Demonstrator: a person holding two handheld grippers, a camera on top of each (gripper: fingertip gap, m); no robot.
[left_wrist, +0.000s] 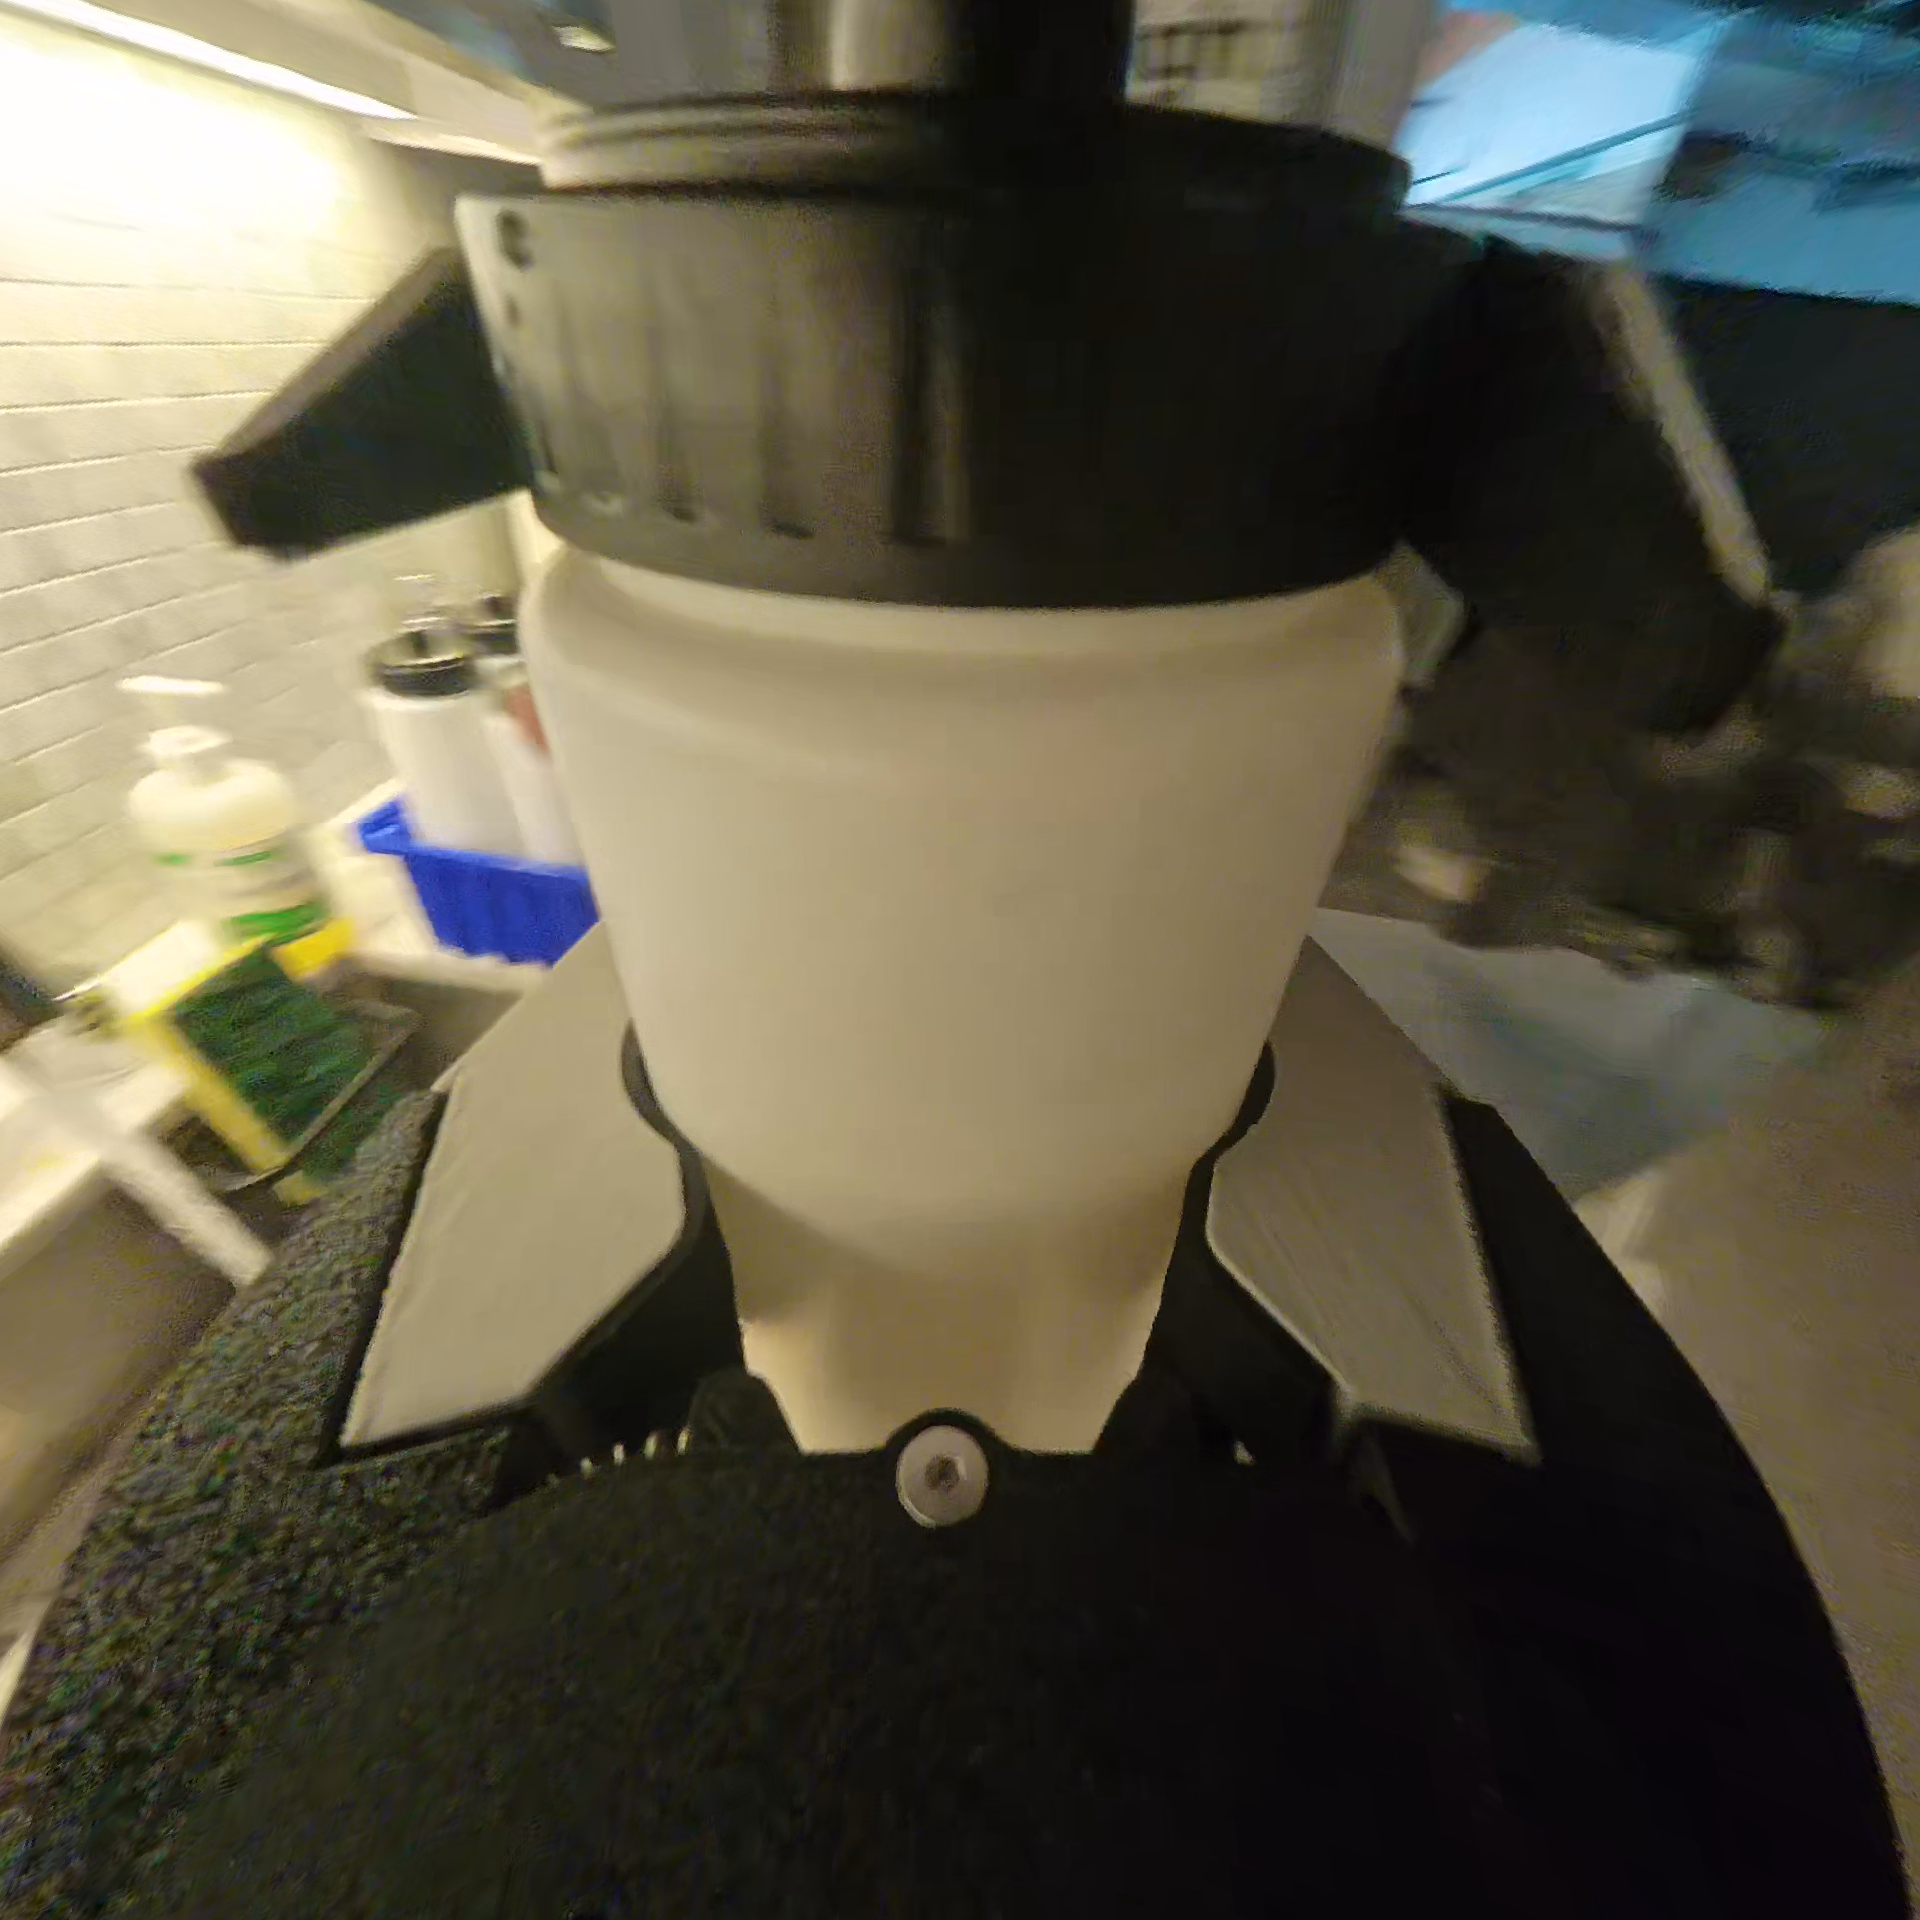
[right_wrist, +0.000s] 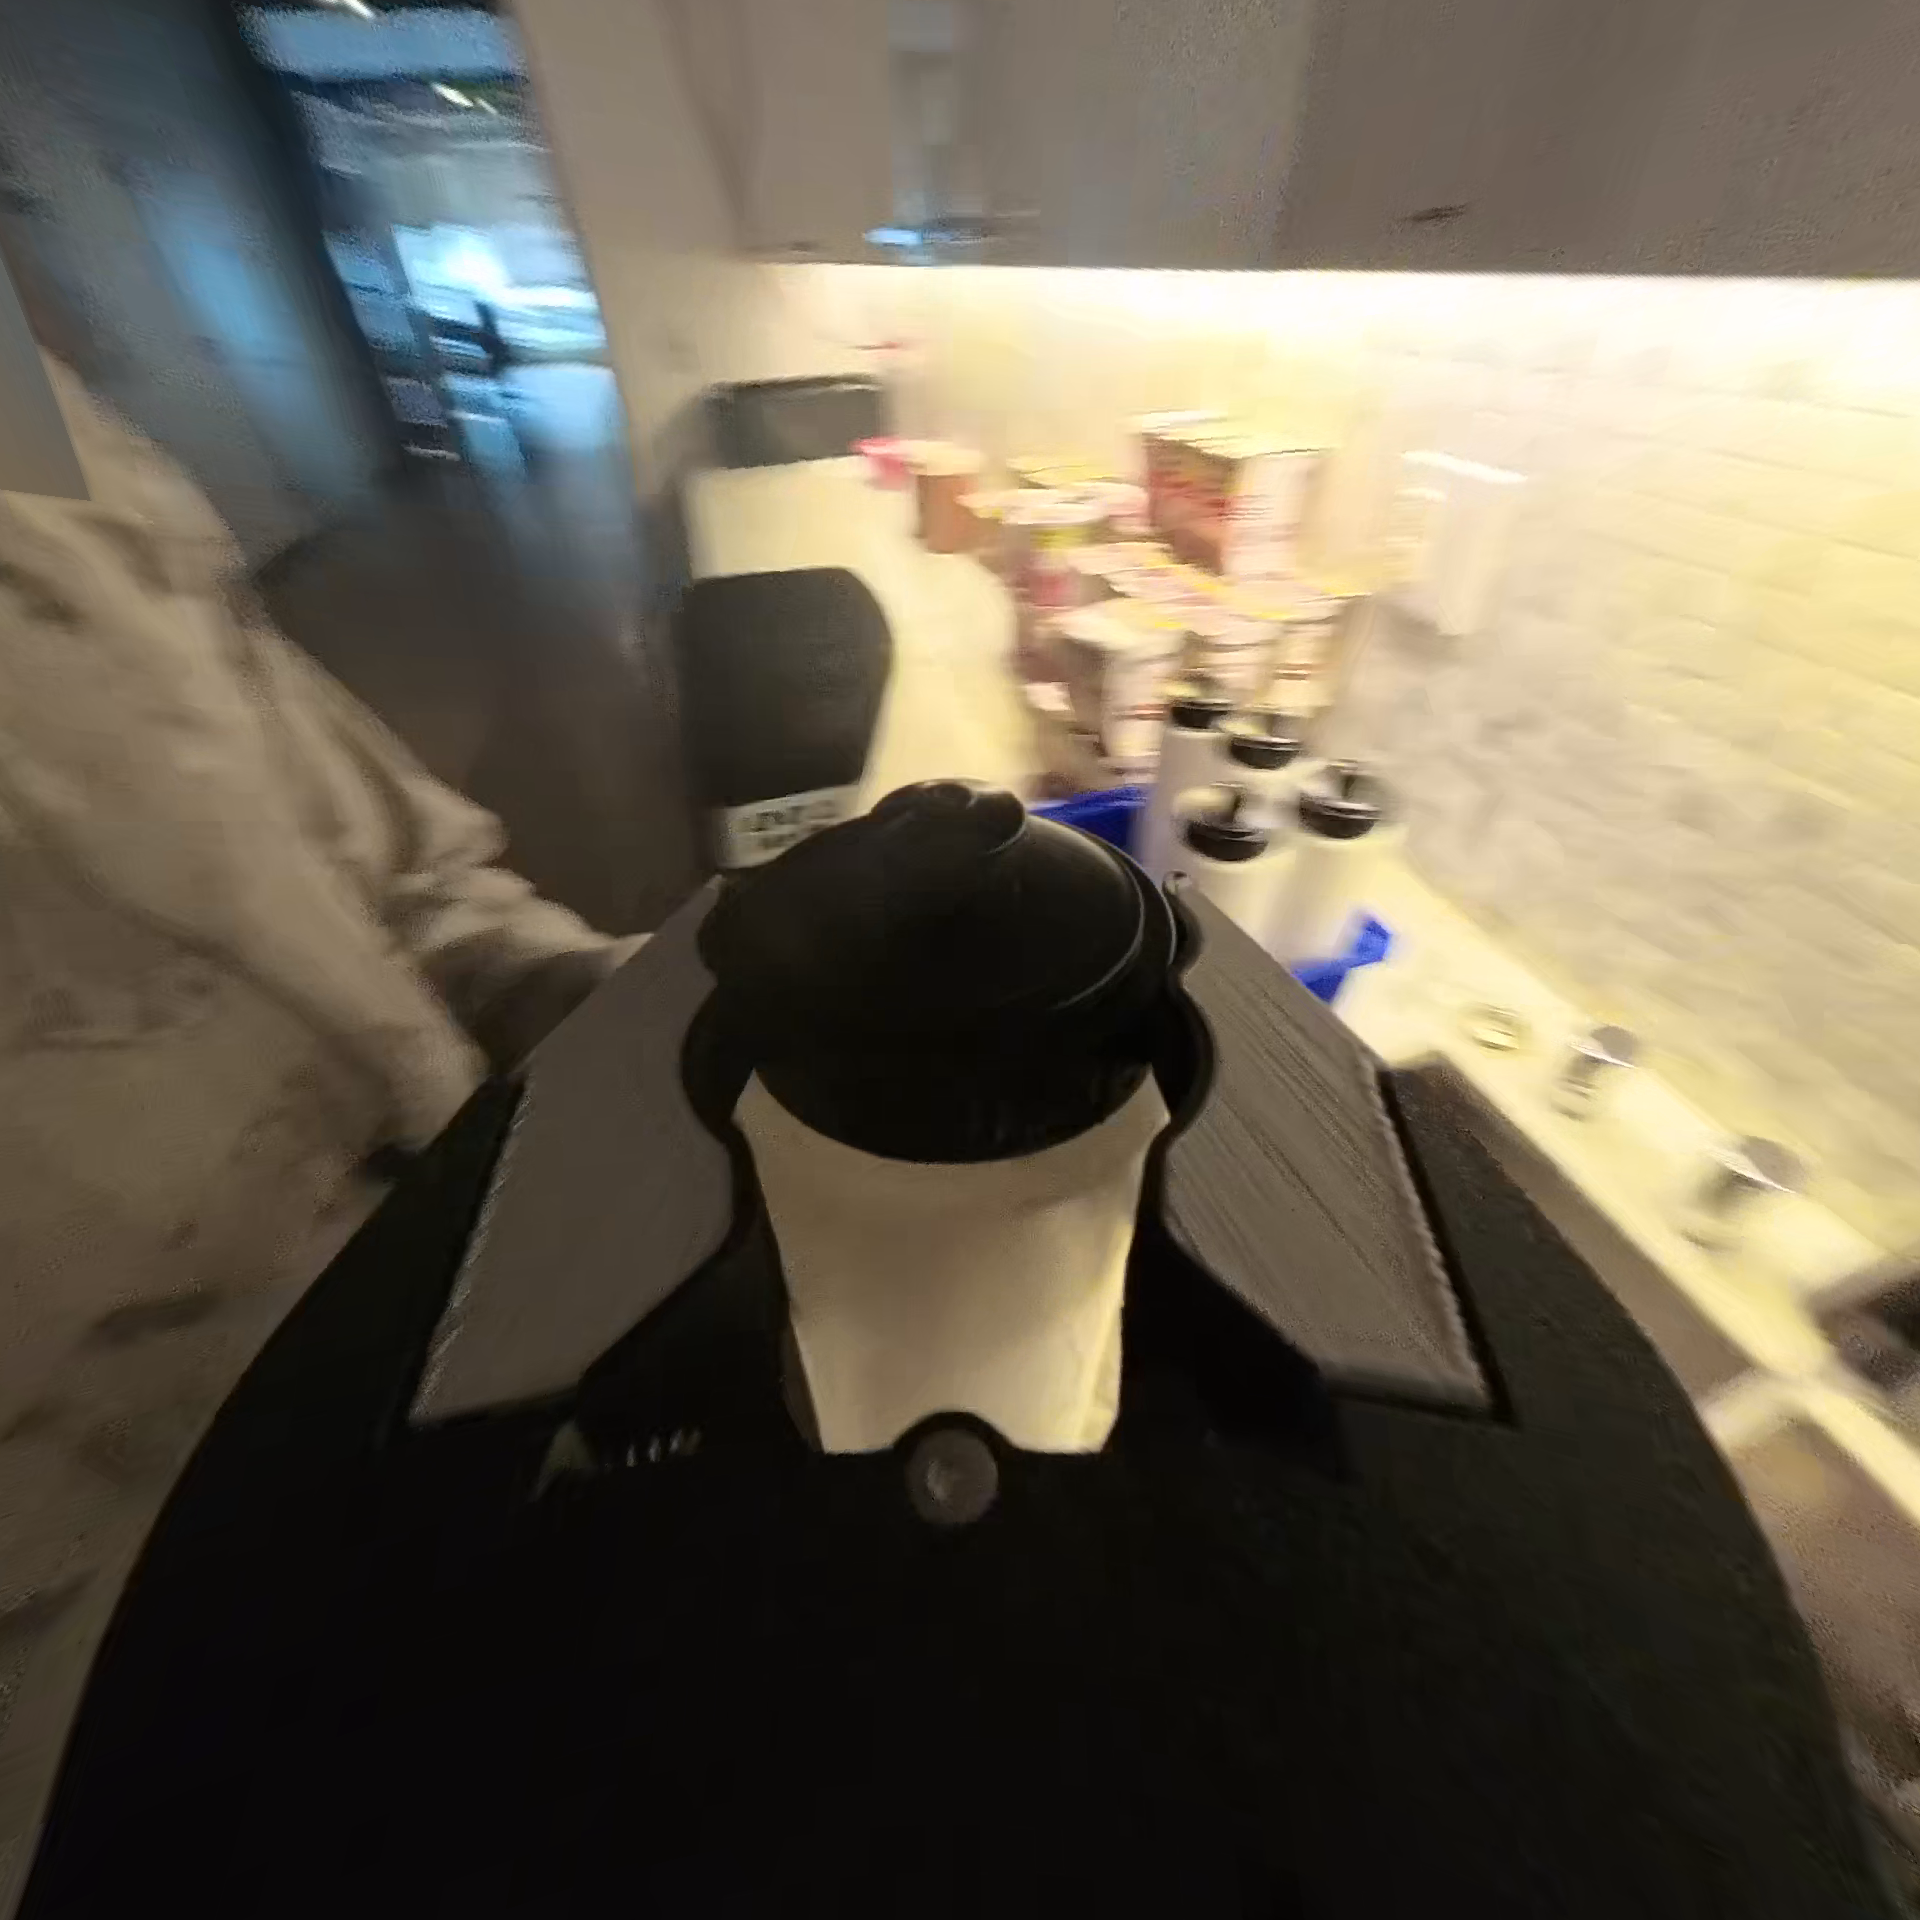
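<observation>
My left gripper (left_wrist: 951, 987) is shut on the body of a white plastic bottle (left_wrist: 956, 831), which stands upright between its grey fingers (left_wrist: 520, 1195). The bottle has a wide black ribbed cap (left_wrist: 935, 395). In the left wrist view, the right gripper's black fingers (left_wrist: 353, 416) clamp the cap from both sides. In the right wrist view, my right gripper (right_wrist: 940, 935) is shut around the same black cap (right_wrist: 935, 987) from above, with the white bottle (right_wrist: 956, 1278) showing below it. Both views are blurred by motion.
A blue bin (left_wrist: 488, 894) holding white bottles (left_wrist: 436, 748) stands on the counter by a tiled wall. A pump bottle (left_wrist: 218, 810) and a green and yellow sponge (left_wrist: 270, 1039) sit near a sink. The right wrist view shows a black bin (right_wrist: 779, 686), stacked packs (right_wrist: 1174, 582) and a person's pale sleeve (right_wrist: 208, 831).
</observation>
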